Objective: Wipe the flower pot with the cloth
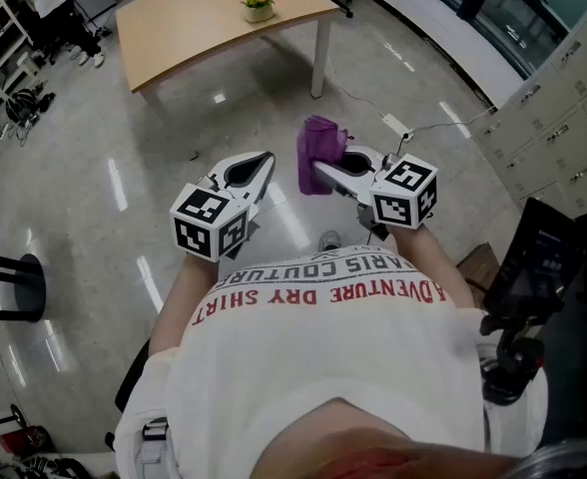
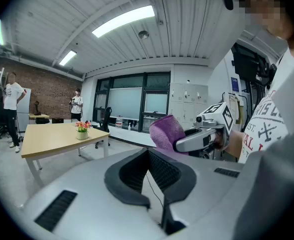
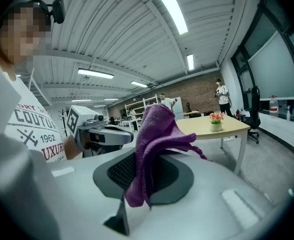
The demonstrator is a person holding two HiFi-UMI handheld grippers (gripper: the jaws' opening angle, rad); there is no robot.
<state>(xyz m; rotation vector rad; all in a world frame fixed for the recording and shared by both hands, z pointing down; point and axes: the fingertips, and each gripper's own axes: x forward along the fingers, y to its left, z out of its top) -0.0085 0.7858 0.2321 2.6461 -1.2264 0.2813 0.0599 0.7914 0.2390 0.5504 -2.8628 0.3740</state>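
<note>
A small pale flower pot (image 1: 260, 10) with red and orange flowers stands on a light wooden table (image 1: 194, 23) far ahead; it also shows as the pot (image 2: 82, 133) and the pot (image 3: 216, 125) in the gripper views. My right gripper (image 1: 318, 171) is shut on a purple cloth (image 1: 319, 154), which hangs from its jaws (image 3: 154, 149). My left gripper (image 1: 267, 158) is shut with nothing in it; its closed jaws show in the left gripper view (image 2: 148, 156). Both grippers are held in the air over the floor, well short of the table.
A grey shiny floor (image 1: 124, 168) lies between me and the table. Grey cabinets (image 1: 558, 138) line the right side, with a black device on a stand (image 1: 538, 267) near my right. A cable and socket strip (image 1: 398, 126) lie on the floor. People (image 2: 12, 101) stand beyond the table.
</note>
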